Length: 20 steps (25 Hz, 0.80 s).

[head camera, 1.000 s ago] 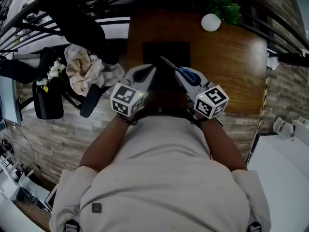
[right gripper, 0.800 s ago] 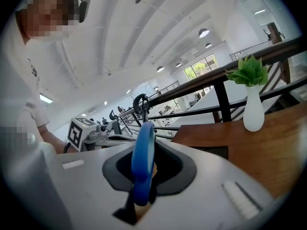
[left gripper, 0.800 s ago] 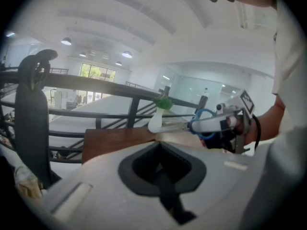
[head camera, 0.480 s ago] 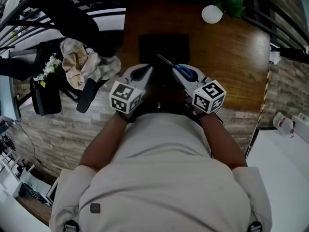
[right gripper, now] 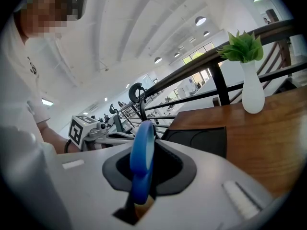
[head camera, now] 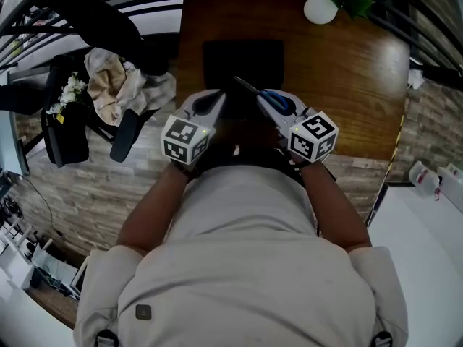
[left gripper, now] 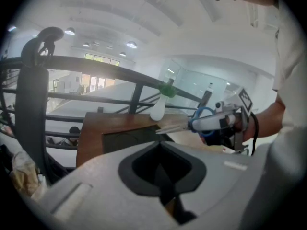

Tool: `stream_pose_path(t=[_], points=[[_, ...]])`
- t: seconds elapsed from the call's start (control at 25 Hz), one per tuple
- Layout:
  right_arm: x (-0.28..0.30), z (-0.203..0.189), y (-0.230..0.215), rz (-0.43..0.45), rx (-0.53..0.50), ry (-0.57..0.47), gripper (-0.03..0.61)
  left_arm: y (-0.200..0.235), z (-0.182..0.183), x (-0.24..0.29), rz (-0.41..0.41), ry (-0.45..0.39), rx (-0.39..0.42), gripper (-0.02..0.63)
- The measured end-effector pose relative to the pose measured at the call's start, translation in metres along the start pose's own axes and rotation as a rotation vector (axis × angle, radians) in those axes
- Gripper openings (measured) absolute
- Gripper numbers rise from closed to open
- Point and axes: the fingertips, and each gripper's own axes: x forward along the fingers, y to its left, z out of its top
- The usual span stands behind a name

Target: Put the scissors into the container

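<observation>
A pair of scissors (head camera: 277, 101) with blue handles sticks out of my right gripper (head camera: 269, 108), its blades pointing left over the near edge of the black container (head camera: 242, 60). The right jaws are shut on the blue handle (right gripper: 142, 159). In the left gripper view the scissors (left gripper: 199, 122) show at the right, held level above the container (left gripper: 127, 139). My left gripper (head camera: 217, 105) hovers beside the right one, jaws shut with nothing in them. The container is a shallow dark tray (right gripper: 201, 139) lying on the wooden table (head camera: 347, 85).
A white vase with a green plant (head camera: 320, 9) stands at the table's far right. Black railing bars (left gripper: 120, 73) run behind the table. Left of the table stand a dark chair with crumpled cloth (head camera: 116, 92) and white flowers (head camera: 70, 92).
Both grippers have sunk a little toward the table side by side. The scissors stay in the right gripper, blades still over the container's near edge.
</observation>
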Motion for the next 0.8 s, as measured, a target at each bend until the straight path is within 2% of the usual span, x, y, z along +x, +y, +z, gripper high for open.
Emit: stream_pose_path(t=[0.8], points=[[0.029, -0.055, -0.027, 0.028, 0.056, 0.135, 0.052, 0.019, -0.039, 0.017, 0.014, 0.055, -0.039, 0.003]])
